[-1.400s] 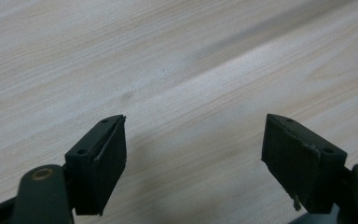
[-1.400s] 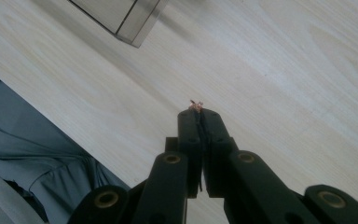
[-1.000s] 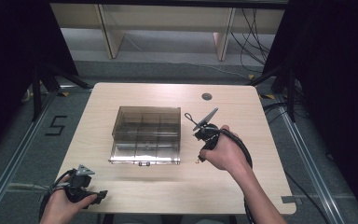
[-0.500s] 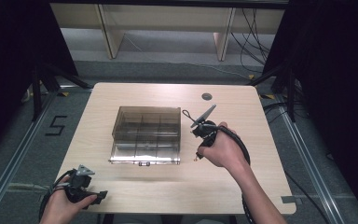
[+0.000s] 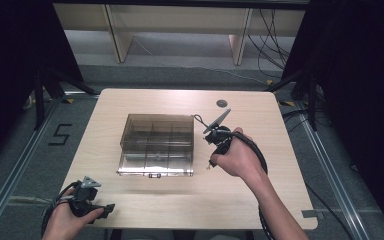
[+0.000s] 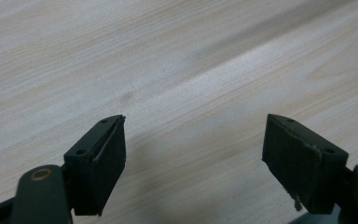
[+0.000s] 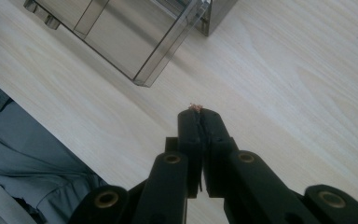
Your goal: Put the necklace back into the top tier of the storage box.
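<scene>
Black right tool [image 5: 211,164] barely shifted, jaws closed, box [image 5: 156,145] unmoved

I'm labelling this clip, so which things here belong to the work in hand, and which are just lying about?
In the work:
- clear compartment box
- right claw, shut, beside the box

Lying about:
- small dark disc on the table's far side
- left claw, open over bare wood

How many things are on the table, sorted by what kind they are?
Clear plastic box with compartments: 1
Small dark round disc: 1
Claws held by hands: 2, left claw and right claw
Total: 4
</scene>
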Available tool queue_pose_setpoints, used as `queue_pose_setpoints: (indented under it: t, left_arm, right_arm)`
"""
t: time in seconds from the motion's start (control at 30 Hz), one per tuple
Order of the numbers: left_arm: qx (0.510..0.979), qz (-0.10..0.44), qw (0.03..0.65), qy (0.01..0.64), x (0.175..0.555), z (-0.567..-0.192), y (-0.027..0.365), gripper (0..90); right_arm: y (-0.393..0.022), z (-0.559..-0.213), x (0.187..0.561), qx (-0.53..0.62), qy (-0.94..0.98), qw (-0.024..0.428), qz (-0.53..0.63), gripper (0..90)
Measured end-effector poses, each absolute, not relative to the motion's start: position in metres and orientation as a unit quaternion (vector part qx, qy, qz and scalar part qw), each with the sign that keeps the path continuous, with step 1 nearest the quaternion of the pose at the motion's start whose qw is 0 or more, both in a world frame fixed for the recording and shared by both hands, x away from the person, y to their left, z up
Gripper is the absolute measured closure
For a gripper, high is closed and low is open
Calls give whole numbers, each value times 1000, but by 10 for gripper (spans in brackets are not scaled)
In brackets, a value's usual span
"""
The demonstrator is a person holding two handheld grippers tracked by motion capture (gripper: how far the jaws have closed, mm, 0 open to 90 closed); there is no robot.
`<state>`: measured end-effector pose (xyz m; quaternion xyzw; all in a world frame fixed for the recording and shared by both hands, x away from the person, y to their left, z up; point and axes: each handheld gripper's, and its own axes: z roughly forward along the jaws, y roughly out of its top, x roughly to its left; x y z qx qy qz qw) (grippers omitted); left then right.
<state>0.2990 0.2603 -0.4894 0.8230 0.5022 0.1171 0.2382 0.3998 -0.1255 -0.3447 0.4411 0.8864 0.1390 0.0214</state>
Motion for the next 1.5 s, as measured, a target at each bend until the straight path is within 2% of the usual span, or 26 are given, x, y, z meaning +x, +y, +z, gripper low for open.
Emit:
queue_pose_setpoints:
  t: [1.5]
  left_arm:
    - [826,111,238,499,299,-491,260,208]
  right_arm:
    - [-99,-334,408,412,896,33,161,883]
